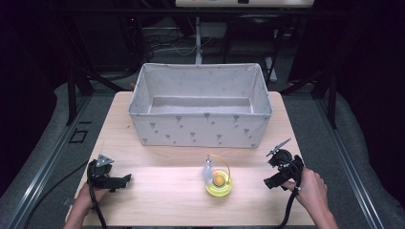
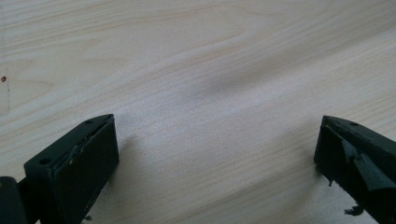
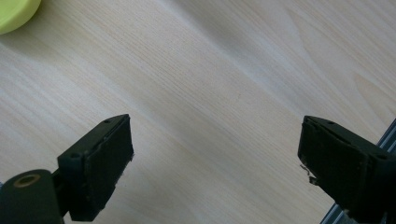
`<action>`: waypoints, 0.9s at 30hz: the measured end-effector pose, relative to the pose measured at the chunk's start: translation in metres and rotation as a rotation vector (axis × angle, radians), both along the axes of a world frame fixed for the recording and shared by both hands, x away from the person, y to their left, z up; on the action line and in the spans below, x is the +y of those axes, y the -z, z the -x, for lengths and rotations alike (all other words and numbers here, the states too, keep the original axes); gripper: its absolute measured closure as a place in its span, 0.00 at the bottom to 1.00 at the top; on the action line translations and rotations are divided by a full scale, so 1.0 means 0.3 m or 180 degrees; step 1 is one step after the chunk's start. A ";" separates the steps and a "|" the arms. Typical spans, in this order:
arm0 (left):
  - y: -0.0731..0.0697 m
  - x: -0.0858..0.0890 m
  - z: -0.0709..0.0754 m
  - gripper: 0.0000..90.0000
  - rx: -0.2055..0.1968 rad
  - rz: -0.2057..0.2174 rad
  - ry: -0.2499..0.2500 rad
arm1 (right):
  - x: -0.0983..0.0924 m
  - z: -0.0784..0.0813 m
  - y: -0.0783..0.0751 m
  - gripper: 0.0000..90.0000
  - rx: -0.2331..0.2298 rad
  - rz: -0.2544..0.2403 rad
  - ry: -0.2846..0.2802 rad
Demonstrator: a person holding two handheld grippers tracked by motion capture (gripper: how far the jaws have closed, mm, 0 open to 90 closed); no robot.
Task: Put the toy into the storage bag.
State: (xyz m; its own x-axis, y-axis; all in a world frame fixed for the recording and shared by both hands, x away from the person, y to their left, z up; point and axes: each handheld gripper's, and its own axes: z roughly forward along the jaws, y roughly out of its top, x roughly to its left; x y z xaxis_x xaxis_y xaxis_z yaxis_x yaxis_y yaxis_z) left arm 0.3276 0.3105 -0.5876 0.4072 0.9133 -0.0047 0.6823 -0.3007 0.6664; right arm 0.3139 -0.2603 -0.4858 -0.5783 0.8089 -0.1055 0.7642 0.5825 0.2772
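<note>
High view shows a pale wooden table (image 1: 157, 200) with dark floor and grey padding along both sides, metal rails low on the left and right, and a dim background of black frames and cables behind the far edge.

At the near left corner of the table, the left gripper (image 1: 125, 180) lies low over the wood, held by the person's left hand (image 1: 86, 196), its grey three-cornered plate on top and its cable trailing toward the bottom edge. In the left gripper view its jaws stand wide apart with nothing but bare wood grain between them.

Toward the far side, in the middle of the table, stands a grey fabric box (image 1: 200, 129) with small dark marks on its walls; its inside looks bare. It is well apart from both grippers.

In front of the box, near the table's centre, sits a small yellow toy (image 1: 219, 186): a round yellow base with an orange ball on it, a thin wire arc and a white tuft. It lies between the two grippers, nearer the right one, with open wood on every side.

At the right, the right gripper (image 1: 270, 180) points toward the toy, held by the right hand (image 1: 311, 187). In the right gripper view its jaws gape wide over bare wood, and the toy's yellow edge (image 3: 14, 14) shows at the upper left corner.
</note>
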 end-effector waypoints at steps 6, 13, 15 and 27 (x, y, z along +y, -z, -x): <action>0.000 0.000 0.000 0.00 0.0001 -0.0001 -0.0001 | 0.009 0.004 -0.003 0.11 0.0002 0.0001 -0.0004; 0.000 0.000 0.000 0.00 0.0001 0.0000 0.0000 | 0.032 0.009 -0.018 0.11 0.0012 0.0044 -0.0103; 0.000 -0.001 0.001 0.00 0.0002 -0.0003 -0.0004 | 0.041 0.011 -0.024 0.11 0.0011 0.0068 -0.0131; 0.000 -0.001 0.001 0.00 0.0000 -0.0003 0.0001 | 0.090 0.026 -0.056 0.08 0.0026 0.0097 -0.0327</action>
State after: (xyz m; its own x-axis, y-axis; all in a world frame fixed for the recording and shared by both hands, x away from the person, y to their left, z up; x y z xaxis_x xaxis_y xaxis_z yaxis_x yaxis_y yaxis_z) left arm 0.3274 0.3104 -0.5875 0.4074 0.9132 -0.0038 0.6821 -0.3015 0.6662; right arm 0.3060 -0.2333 -0.4690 -0.6589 0.7419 -0.1241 0.7022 0.6658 0.2520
